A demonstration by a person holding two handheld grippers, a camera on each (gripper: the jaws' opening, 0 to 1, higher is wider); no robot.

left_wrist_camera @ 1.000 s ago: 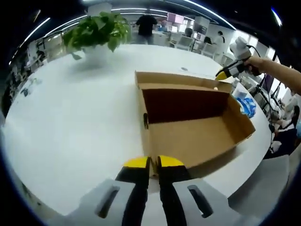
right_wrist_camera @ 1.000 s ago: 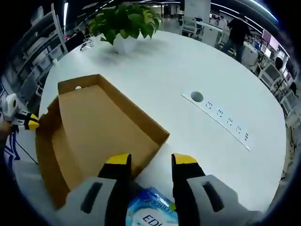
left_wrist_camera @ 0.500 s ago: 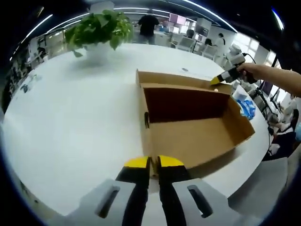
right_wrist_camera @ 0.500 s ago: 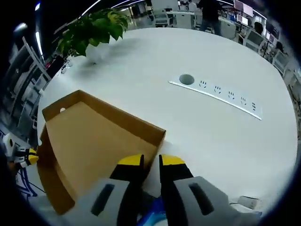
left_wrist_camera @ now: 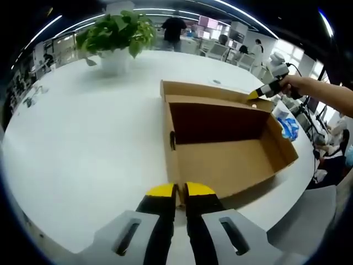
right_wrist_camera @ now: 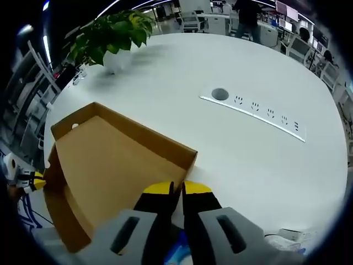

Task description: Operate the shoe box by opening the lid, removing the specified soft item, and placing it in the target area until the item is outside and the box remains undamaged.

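Note:
The open brown shoe box [left_wrist_camera: 220,154] lies on the white table [left_wrist_camera: 83,143] with nothing inside it. My left gripper [left_wrist_camera: 180,191] is shut on the box's near end wall. A hand holds my right gripper [left_wrist_camera: 258,94] at the box's far right corner. In the right gripper view the box [right_wrist_camera: 110,165] spreads to the left, and my right gripper [right_wrist_camera: 176,189] is shut on its wall by the corner. The left gripper [right_wrist_camera: 30,179] shows at the box's far end. The soft blue packet [left_wrist_camera: 289,126] lies on the table outside the box, and its edge [right_wrist_camera: 179,255] shows under my right gripper.
A potted plant [left_wrist_camera: 116,36] stands at the table's far side. A white socket strip [right_wrist_camera: 253,113] is set into the table right of the box. The table's edge [left_wrist_camera: 287,193] runs close to the box's right side. People and desks stand in the background.
My right gripper has gone from open, above the blue packet, to shut on the box's wall. The left gripper has kept its hold and the box has stayed put.

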